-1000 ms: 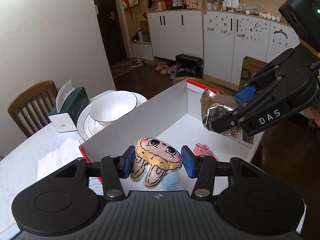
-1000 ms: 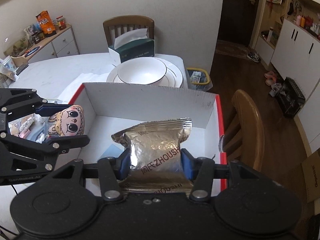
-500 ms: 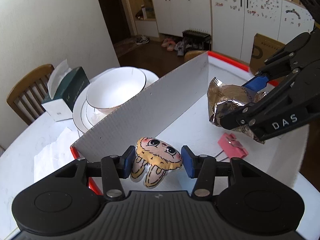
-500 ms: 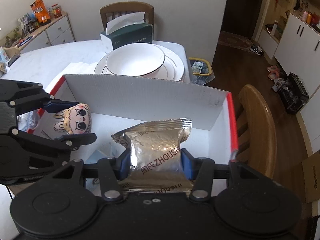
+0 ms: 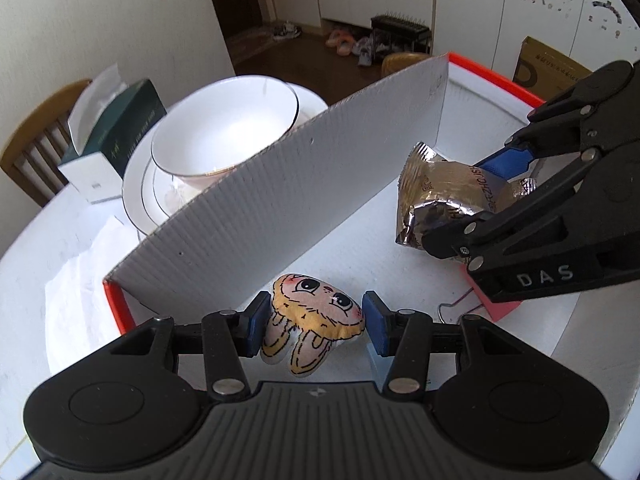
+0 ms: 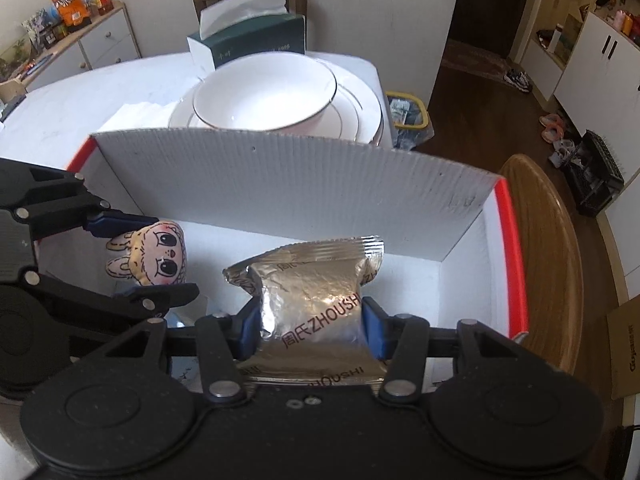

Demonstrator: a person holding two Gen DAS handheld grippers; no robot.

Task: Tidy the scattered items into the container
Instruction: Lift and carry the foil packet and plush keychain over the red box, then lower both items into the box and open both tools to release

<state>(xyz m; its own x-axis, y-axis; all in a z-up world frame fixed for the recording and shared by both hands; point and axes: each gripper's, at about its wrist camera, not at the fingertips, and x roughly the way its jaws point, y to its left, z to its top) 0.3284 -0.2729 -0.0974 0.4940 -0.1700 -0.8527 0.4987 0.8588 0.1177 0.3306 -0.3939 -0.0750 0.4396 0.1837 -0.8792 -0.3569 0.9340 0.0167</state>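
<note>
White tabletop [image 6: 80, 96] fills the near part of a lived-in dining room, with a wooden chair, a green tissue box [image 6: 256, 38] and a white bowl [image 6: 264, 94] stacked on plates just behind the container [image 6: 280, 196], a white corrugated box with a red rim. Both tools hang over the box's open interior. The left gripper [image 5: 314, 322] has its jaws pressed narrow on the sides of a small rabbit plush [image 5: 316, 318], which sits low near the box's left end, close to the floor of the box; whether it touches the floor cannot be told. The right gripper [image 6: 310, 330] has its jaws closed on a foil snack packet [image 6: 314, 304], gripped across its middle so the puffy bag does not slip, and held above the floor toward the box's centre. A pink clip [image 5: 498, 306] and a pale blue item already lie on the box floor beneath the tools. Holding each item inside the walls before letting go looks deliberate: a release from here should drop both within the box rather than on the tabletop. Judging by this, the placing step is nearly finished and opening the jaws is what remains.
</note>
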